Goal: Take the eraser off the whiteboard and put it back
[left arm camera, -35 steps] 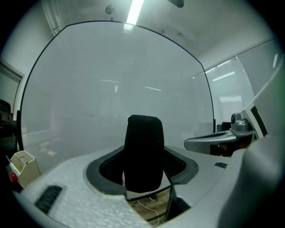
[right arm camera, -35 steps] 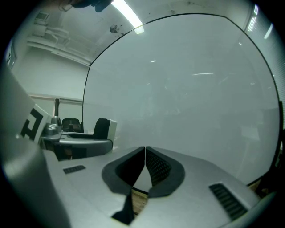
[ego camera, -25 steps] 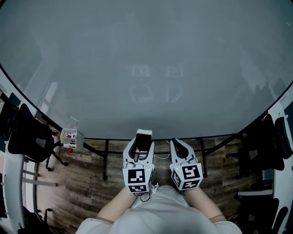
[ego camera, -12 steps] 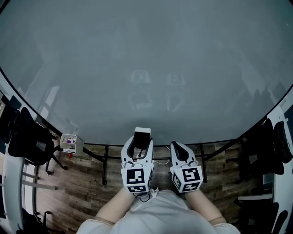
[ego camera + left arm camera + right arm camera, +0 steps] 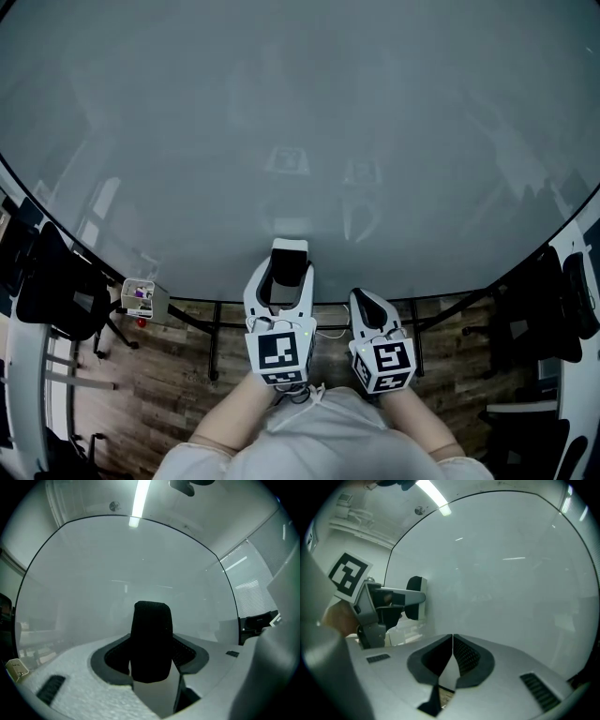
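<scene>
At the foot of the big grey whiteboard (image 5: 300,122) a person stands with both tools held up side by side, forearms coming in from 6 o'clock in the head view. The left gripper (image 5: 289,272) is clenched on the eraser (image 5: 290,253). In the left gripper view the black block stands upright between the two dark pads, which press on its flanks. It rises well above them, with the board filling the background. In the head view the eraser sits at 12 o'clock from that gripper's marker cube (image 5: 279,354), over the board's lower edge.

The right gripper (image 5: 364,298) is just beside it at 3 o'clock, a little lower. Its jaws are pressed together on nothing — only a thin seam shows between the pads in the right gripper view. From that camera the left tool appears at 9 o'clock, pointing level. The eraser's dark face is turned toward the board and very near it, though whether it touches I cannot tell.

Below the board, black stand legs (image 5: 216,330) cross a wood-plank floor (image 5: 169,384). A small pale box (image 5: 141,297) sits at 9 o'clock of the left gripper, with a dark office chair (image 5: 52,281) beyond it — another chair (image 5: 553,300) stands over at 3 o'clock.
</scene>
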`<state>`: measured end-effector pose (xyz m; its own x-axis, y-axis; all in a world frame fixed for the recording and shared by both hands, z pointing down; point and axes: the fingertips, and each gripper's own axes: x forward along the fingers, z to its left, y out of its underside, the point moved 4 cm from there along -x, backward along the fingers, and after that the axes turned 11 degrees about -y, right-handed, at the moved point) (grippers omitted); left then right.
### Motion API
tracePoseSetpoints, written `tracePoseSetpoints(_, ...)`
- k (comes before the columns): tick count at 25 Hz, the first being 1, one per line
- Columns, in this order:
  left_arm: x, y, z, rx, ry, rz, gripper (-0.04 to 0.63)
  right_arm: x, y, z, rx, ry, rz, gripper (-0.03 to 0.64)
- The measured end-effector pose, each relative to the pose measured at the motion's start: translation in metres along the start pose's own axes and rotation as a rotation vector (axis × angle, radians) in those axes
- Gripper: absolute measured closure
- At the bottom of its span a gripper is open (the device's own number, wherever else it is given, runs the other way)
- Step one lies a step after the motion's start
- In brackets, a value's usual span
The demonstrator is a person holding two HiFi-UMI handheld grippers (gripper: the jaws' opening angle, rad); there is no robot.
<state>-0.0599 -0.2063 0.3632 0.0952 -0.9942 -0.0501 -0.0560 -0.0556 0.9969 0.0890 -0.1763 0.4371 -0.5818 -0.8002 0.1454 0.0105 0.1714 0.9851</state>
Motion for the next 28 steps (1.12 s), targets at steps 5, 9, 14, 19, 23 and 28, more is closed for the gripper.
tracePoseSetpoints(5,0.009,-0.001,0.002,-0.002,-0.005,-0.002,0.347,0.004,0.001,-0.003,-0.001,0.003,0.01,0.589)
tracePoseSetpoints(9,0.01,-0.001,0.002,0.006,-0.012,-0.005,0.347,0.005,0.003,-0.005,-0.001,0.01,0.016,0.589)
tracePoseSetpoints(14,0.011,0.0,0.003,0.005,-0.01,-0.007,0.346,0.005,0.003,-0.005,0.002,0.018,0.013,0.589)
tracePoseSetpoints(19,0.01,-0.001,0.0,-0.002,0.017,-0.012,0.344,0.004,0.003,-0.002,0.005,0.02,0.012,0.589)
tracePoseSetpoints(23,0.004,-0.005,0.001,0.002,0.013,-0.038,0.33,0.001,0.005,0.002,0.01,0.021,0.014,0.589)
tracePoseSetpoints(28,-0.012,-0.001,0.005,-0.035,0.003,0.0,0.33,-0.004,0.009,0.008,0.017,0.023,0.016,0.589)
